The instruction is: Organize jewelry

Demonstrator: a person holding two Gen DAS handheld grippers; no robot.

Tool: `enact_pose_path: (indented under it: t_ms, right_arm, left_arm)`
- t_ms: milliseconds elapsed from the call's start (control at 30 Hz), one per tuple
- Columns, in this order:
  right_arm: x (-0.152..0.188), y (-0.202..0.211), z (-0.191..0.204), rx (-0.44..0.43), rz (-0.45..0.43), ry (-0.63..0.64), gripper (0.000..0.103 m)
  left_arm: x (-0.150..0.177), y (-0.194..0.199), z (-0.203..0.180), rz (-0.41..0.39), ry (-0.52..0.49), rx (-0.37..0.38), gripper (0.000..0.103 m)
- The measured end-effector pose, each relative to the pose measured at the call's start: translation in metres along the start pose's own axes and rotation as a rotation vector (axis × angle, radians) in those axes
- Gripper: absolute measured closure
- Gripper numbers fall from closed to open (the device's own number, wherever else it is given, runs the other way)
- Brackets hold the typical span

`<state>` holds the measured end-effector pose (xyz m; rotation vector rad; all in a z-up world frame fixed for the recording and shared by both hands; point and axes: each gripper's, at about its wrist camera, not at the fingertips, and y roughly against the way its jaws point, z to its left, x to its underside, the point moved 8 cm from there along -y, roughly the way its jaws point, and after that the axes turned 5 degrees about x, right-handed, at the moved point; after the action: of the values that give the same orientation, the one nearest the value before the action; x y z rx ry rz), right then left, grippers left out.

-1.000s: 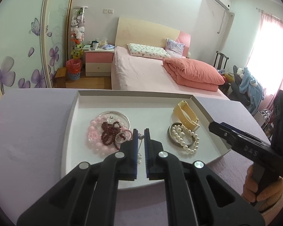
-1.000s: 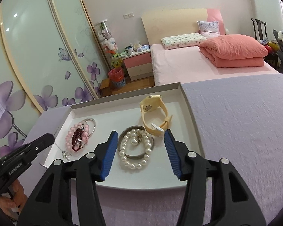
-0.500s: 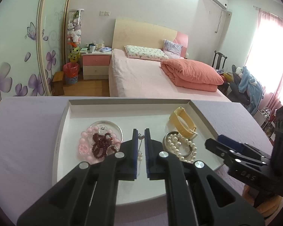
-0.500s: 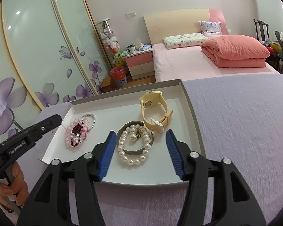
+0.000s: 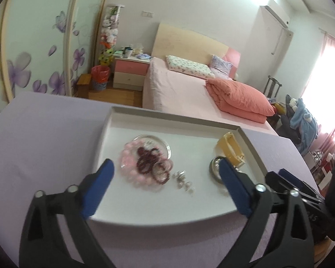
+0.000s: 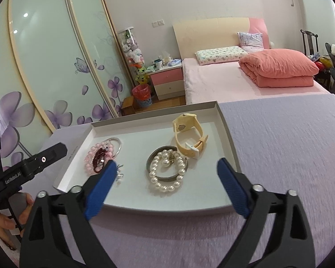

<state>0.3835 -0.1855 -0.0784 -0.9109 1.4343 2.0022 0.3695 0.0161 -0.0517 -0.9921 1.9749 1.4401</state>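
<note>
Two grippers stood over the white tray (image 6: 231,147), jaws just opened wide, nothing between the pads. Left gripper (image 5: 166,186) above the pink bead bracelet (image 5: 131,156) and small earrings (image 5: 183,179) near the tray's left edge — right gripper (image 6: 166,182) above the pearl bracelet (image 6: 166,172) mid-tray; yellow watch (image 6: 188,136) toward the far right corner.
</note>
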Motion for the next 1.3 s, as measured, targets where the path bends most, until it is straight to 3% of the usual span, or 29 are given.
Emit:
enact_pose_path:
  t_ms: [200, 433, 633, 800, 933, 1067, 1300]
  right_arm:
    - [0.010, 0.018, 0.010, 0.001, -0.010, -0.001, 0.002]
    - [0.039, 0.045, 0.016, 0.028, 0.027, -0.027, 0.002]
    - [0.060, 0.072, 0.024, 0.100, -0.009, 0.040, 0.002]
    - [0.065, 0.094, 0.036, 0.083, -0.069, 0.056, 0.002]
    - [0.066, 0.111, 0.042, 0.082, -0.129, 0.078, 0.002]
    - [0.067, 0.120, 0.046, 0.095, -0.169, 0.104, 0.002]
    - [0.072, 0.121, 0.049, 0.084, -0.170, 0.100, 0.002]
  left_arm:
    - [0.025, 0.029, 0.019, 0.004, 0.026, -0.044, 0.004]
    - [0.051, 0.089, 0.024, -0.133, -0.023, -0.097, 0.004]
    - [0.065, 0.130, 0.008, -0.228, -0.071, -0.078, 0.005]
    - [0.076, 0.144, -0.011, -0.251, -0.150, -0.069, 0.004]
    - [0.084, 0.151, -0.014, -0.252, -0.140, -0.039, 0.004]
    - [0.088, 0.157, -0.012, -0.265, -0.145, -0.057, 0.004]
    - [0.090, 0.165, -0.012, -0.280, -0.150, -0.034, 0.004]
